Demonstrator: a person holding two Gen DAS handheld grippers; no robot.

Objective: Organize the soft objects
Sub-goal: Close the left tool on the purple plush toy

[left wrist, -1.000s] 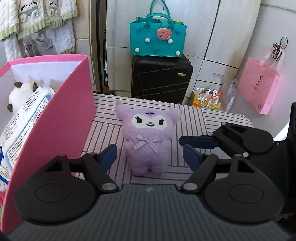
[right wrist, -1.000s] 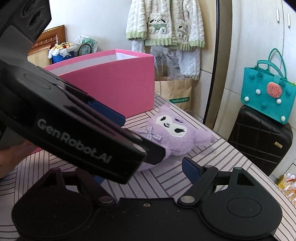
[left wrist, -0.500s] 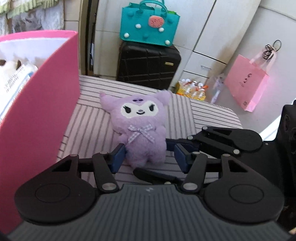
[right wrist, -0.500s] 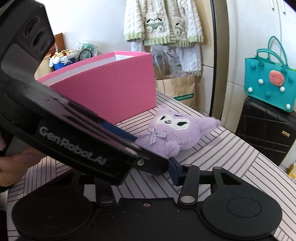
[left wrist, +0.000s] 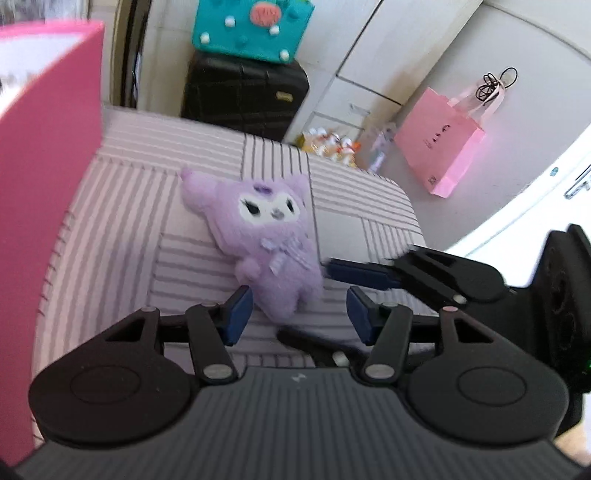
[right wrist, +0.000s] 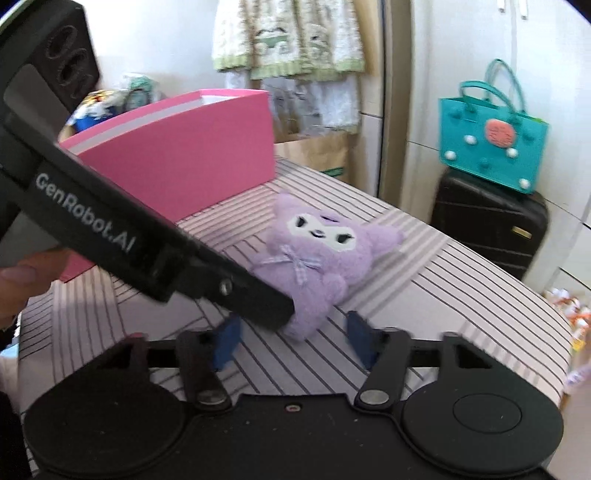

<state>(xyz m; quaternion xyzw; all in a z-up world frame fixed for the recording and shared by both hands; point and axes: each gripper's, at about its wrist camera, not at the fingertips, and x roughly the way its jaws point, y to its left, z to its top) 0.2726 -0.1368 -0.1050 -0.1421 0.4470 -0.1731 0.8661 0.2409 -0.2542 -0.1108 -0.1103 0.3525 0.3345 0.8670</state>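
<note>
A purple plush toy (left wrist: pixel 266 243) with a white face and a bow lies on the striped table (left wrist: pixel 122 229); it also shows in the right wrist view (right wrist: pixel 314 258). My left gripper (left wrist: pixel 299 314) is open, its blue pads either side of the toy's feet, not closed on it. My right gripper (right wrist: pixel 295 338) is open just short of the toy's lower end. The right gripper's fingers (left wrist: pixel 362 273) reach in from the right beside the toy. The left gripper's body (right wrist: pixel 110 218) crosses the right wrist view. A pink box (right wrist: pixel 184 151) stands left of the toy.
A teal bag (left wrist: pixel 255 26) sits on a black suitcase (left wrist: pixel 243 96) beyond the table's far edge. A pink paper bag (left wrist: pixel 443 144) hangs at the right. Towels (right wrist: pixel 288 33) hang behind the box. The table's right edge (right wrist: pixel 517 291) is close.
Both grippers have pulled back and tilted; the toy sits farther ahead in both views. The left pads, close against the toy's sides half a second ago, stand wider apart now.
</note>
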